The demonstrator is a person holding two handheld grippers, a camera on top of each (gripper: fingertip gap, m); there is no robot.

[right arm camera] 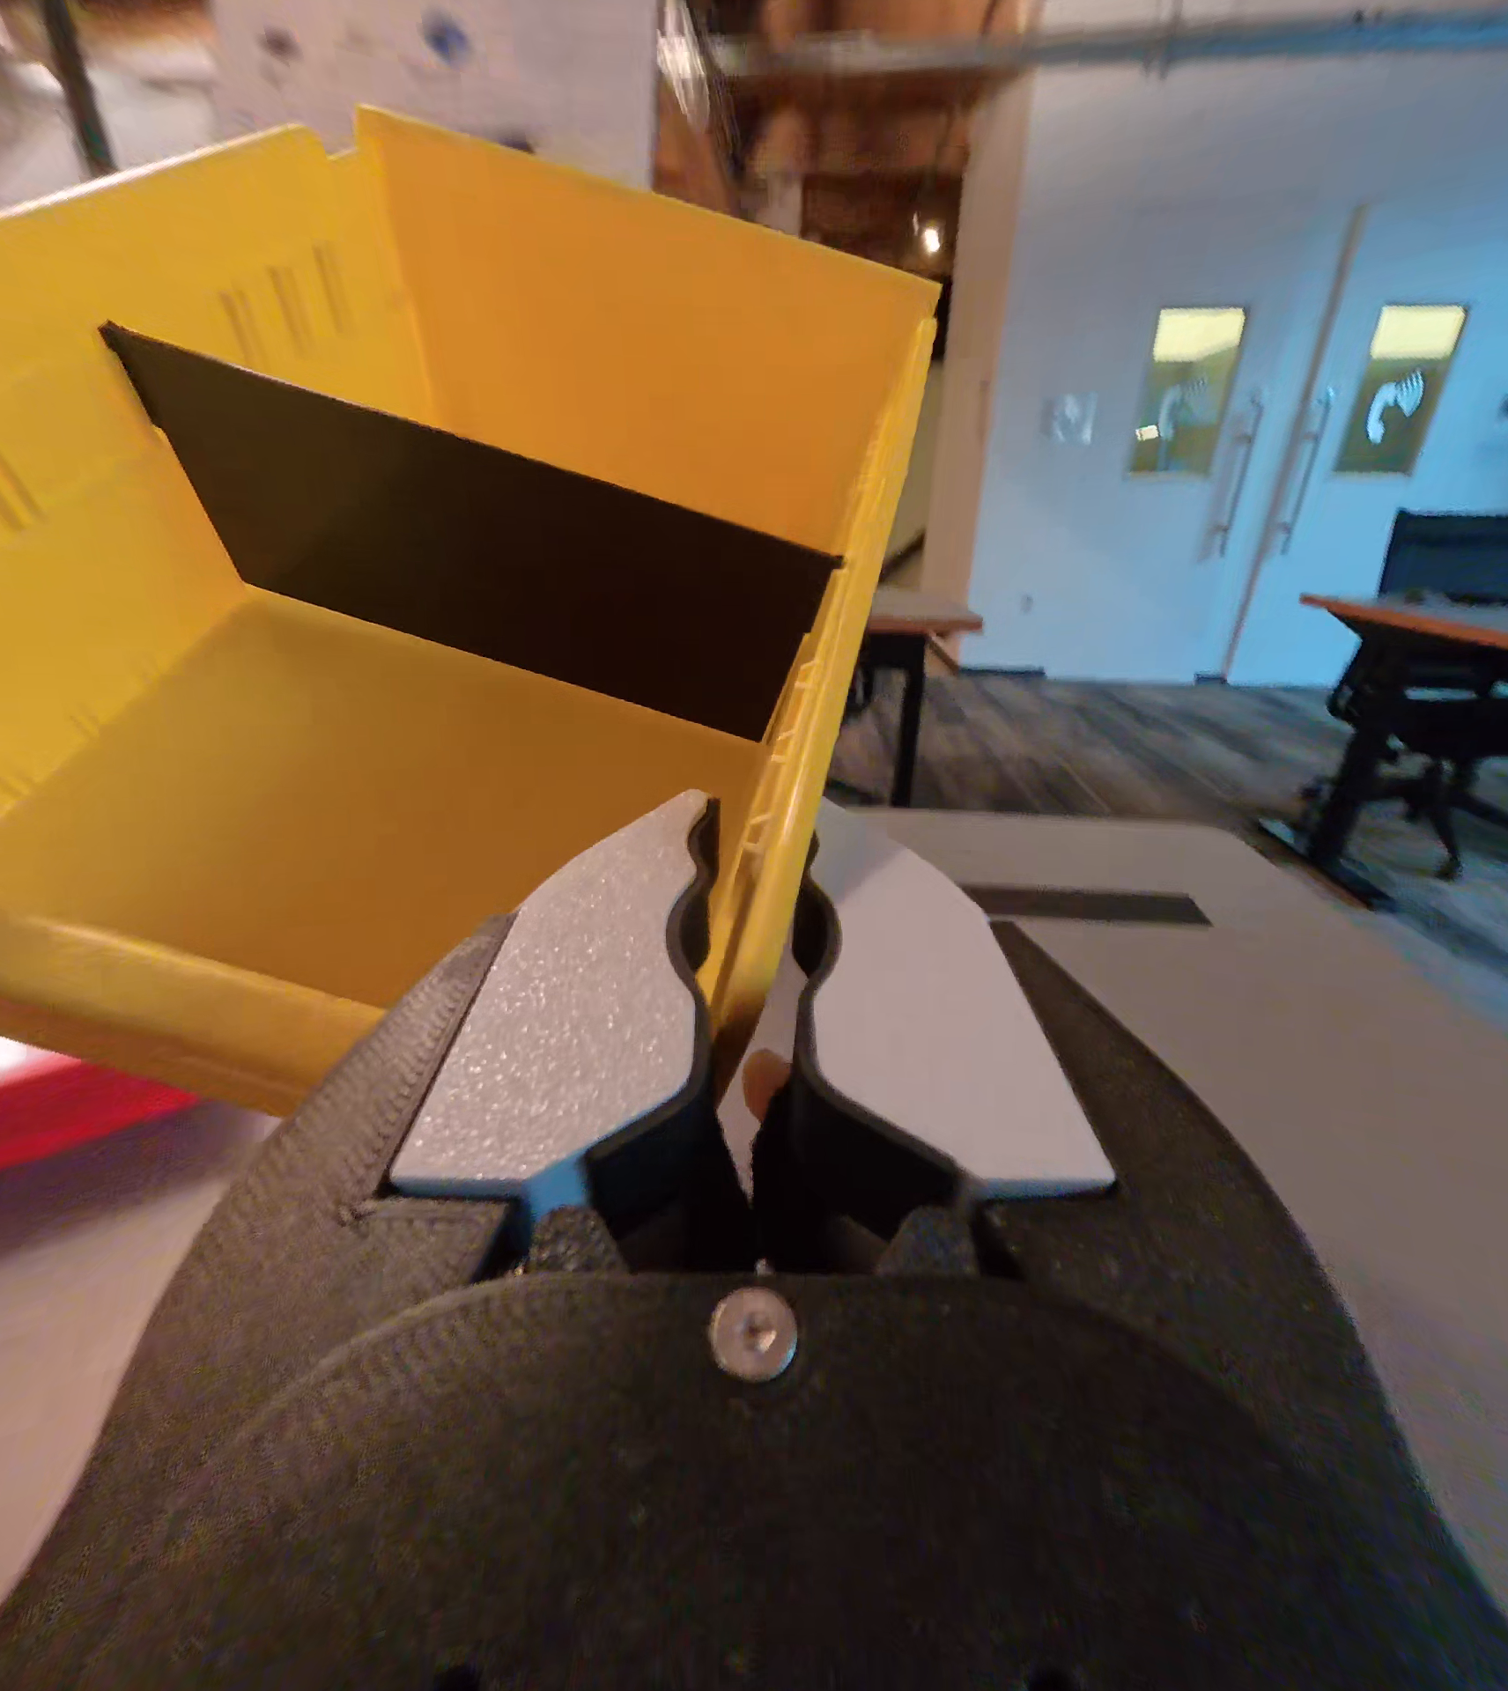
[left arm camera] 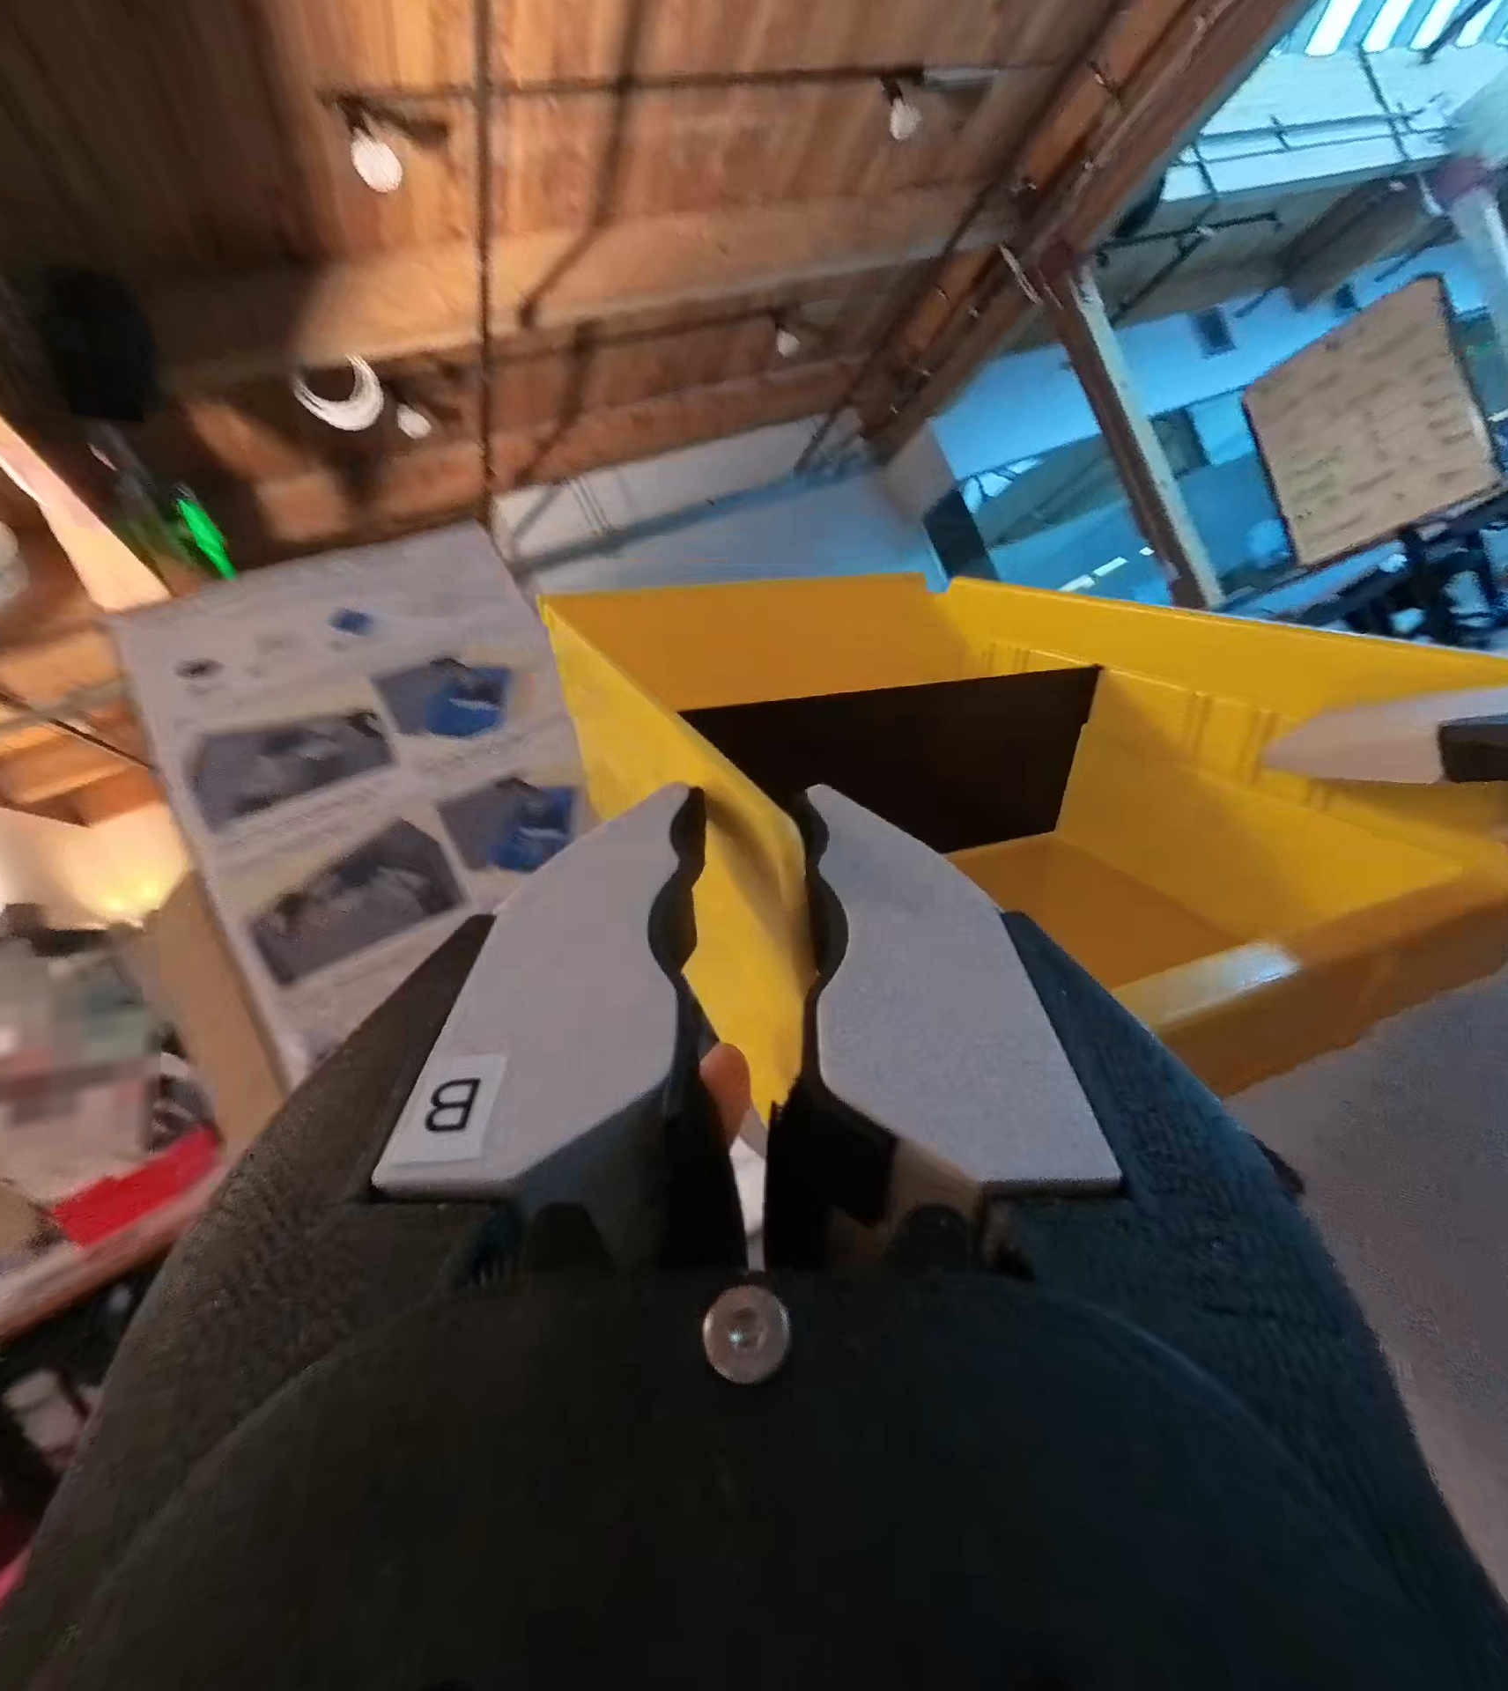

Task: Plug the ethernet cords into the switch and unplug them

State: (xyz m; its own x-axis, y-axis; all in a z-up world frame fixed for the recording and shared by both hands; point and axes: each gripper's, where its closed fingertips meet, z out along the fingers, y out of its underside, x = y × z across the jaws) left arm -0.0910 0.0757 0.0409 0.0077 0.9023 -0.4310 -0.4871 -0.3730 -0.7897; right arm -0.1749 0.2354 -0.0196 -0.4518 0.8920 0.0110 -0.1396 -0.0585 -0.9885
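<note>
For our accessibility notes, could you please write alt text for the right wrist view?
The right gripper is shut on the side wall of an empty yellow bin, held tilted above a grey table. A black divider crosses the bin; an office with desks lies behind.

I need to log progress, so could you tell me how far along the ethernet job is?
Done: nothing that shows; no cords or switch appear in either view. In hand: both tongs grip a yellow bin, the left tongs on one side wall, the right tongs on the opposite wall, tilting it above the grey table; its near compartment before the black divider looks empty. Left: plugging and unplugging.
</note>
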